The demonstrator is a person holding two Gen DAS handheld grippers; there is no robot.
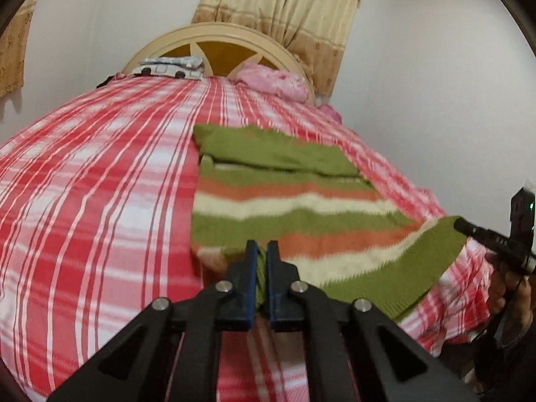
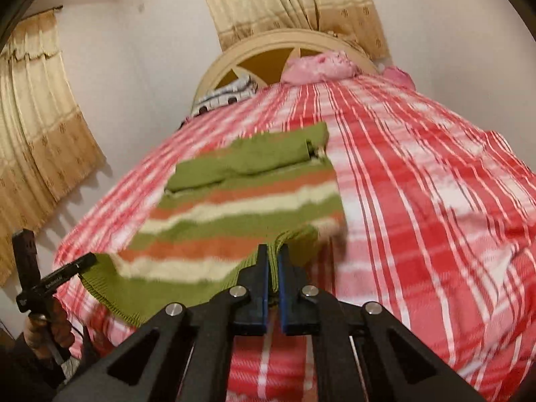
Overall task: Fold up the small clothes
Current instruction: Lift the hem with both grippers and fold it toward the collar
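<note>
A small knit sweater (image 1: 294,214) with green, orange and cream stripes lies flat on the red-and-white plaid bed (image 1: 100,184). Its green sleeves are folded across the upper body. My left gripper (image 1: 262,251) is shut on one corner of the green ribbed hem. The other gripper (image 1: 459,224) shows at the right edge, holding the opposite hem corner. In the right wrist view my right gripper (image 2: 273,254) is shut on the hem of the sweater (image 2: 248,207), and the other gripper (image 2: 90,259) grips the far hem corner at lower left. The hem is lifted a little off the bed (image 2: 418,201).
A cream wooden headboard (image 1: 214,38) stands at the far end, with a pink bundle of cloth (image 1: 271,78) and a patterned pillow (image 1: 171,65) before it. Beige curtains (image 1: 284,16) hang behind. White walls flank the bed.
</note>
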